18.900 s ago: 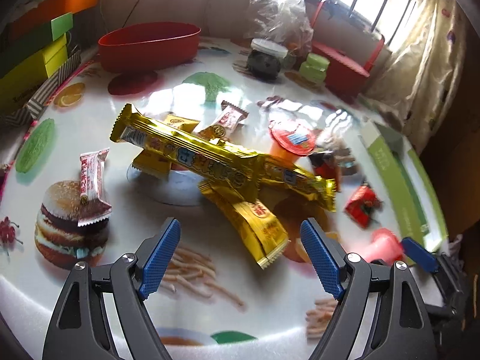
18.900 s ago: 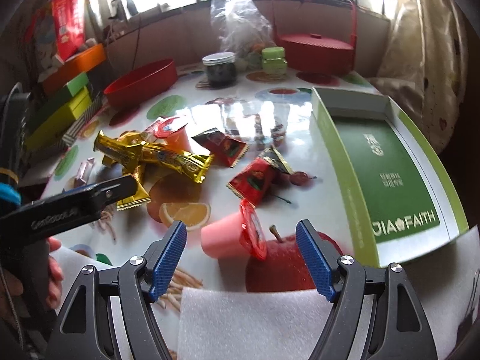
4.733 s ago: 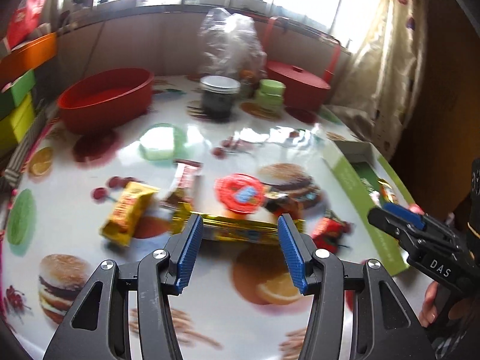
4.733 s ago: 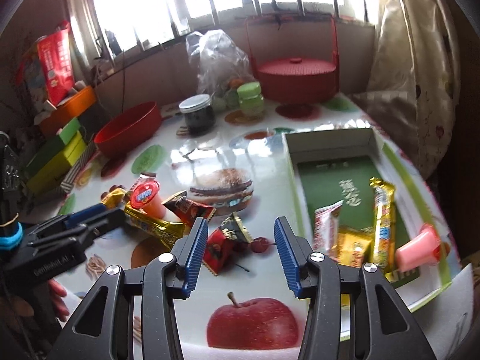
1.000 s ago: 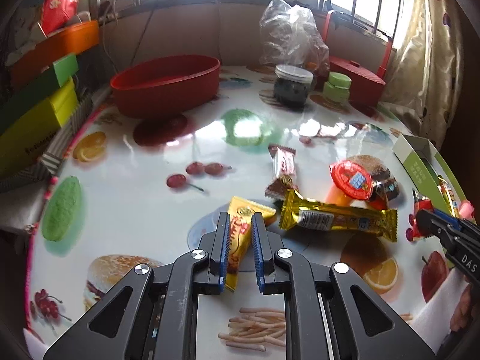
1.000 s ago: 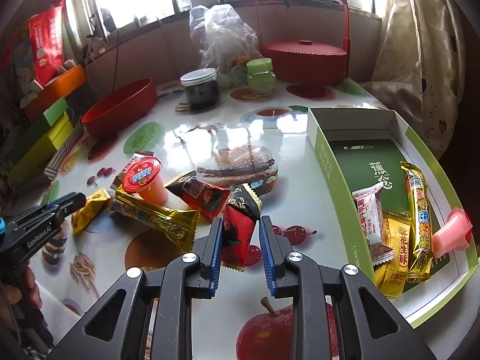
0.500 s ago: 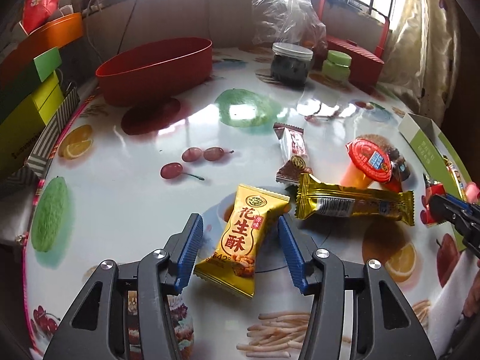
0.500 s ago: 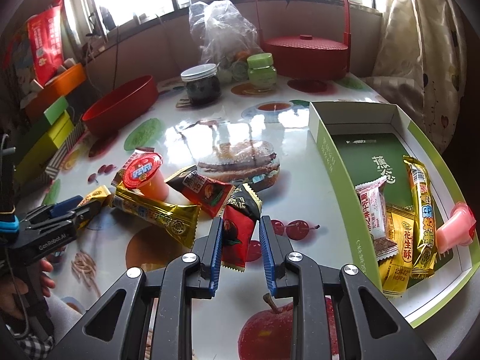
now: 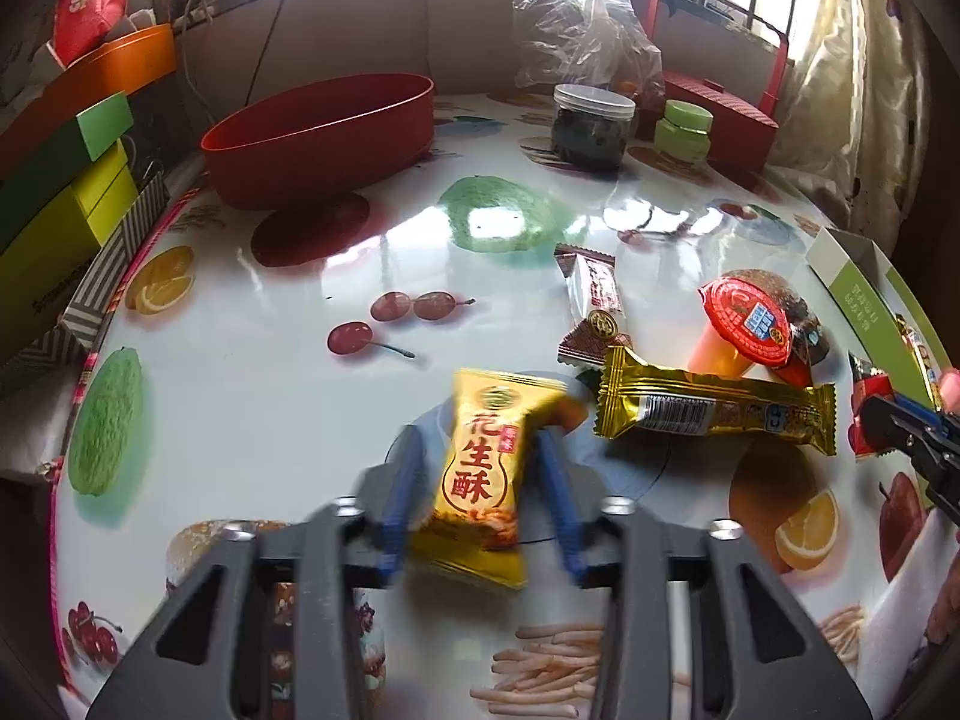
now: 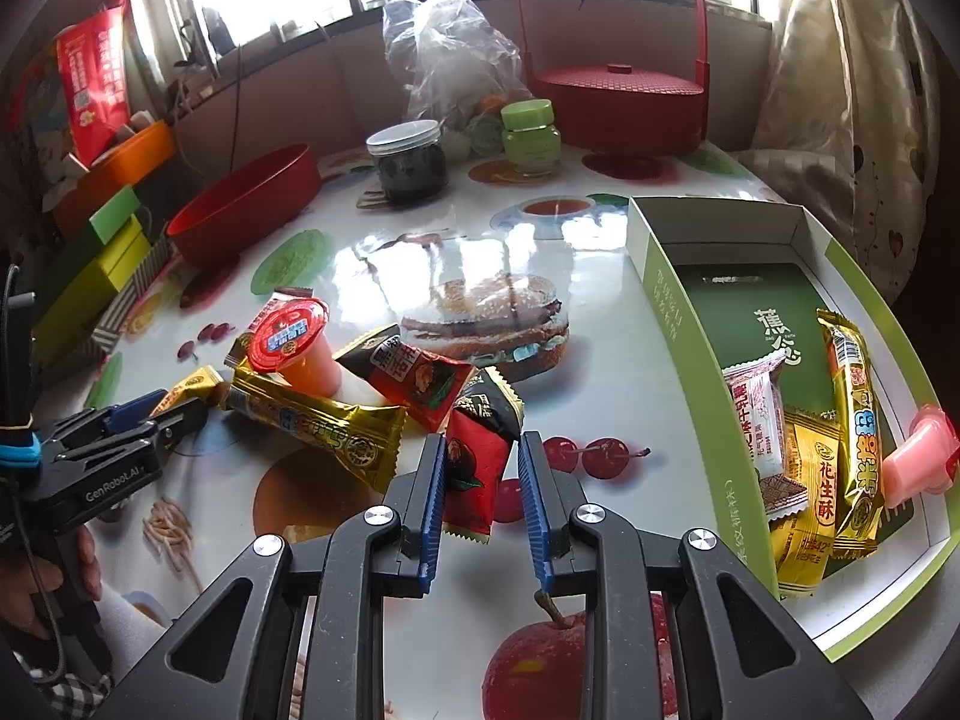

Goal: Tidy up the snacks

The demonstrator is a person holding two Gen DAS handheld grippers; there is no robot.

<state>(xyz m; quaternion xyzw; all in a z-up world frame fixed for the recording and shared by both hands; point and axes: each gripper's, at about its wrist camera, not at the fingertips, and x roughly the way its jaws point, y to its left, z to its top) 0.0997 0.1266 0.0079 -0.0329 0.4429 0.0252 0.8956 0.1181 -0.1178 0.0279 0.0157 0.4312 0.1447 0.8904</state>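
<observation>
Printed tablecloth (image 9: 288, 396), yellow 花生酥 packet (image 9: 480, 474)

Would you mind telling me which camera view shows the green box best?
The right wrist view: the green box shows its open inside with several snacks lying in it. The left wrist view catches only a corner of it at the right edge.

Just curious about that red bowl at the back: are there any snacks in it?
No, the red bowl shows only its bare inside; the snacks lie on the table.
</observation>
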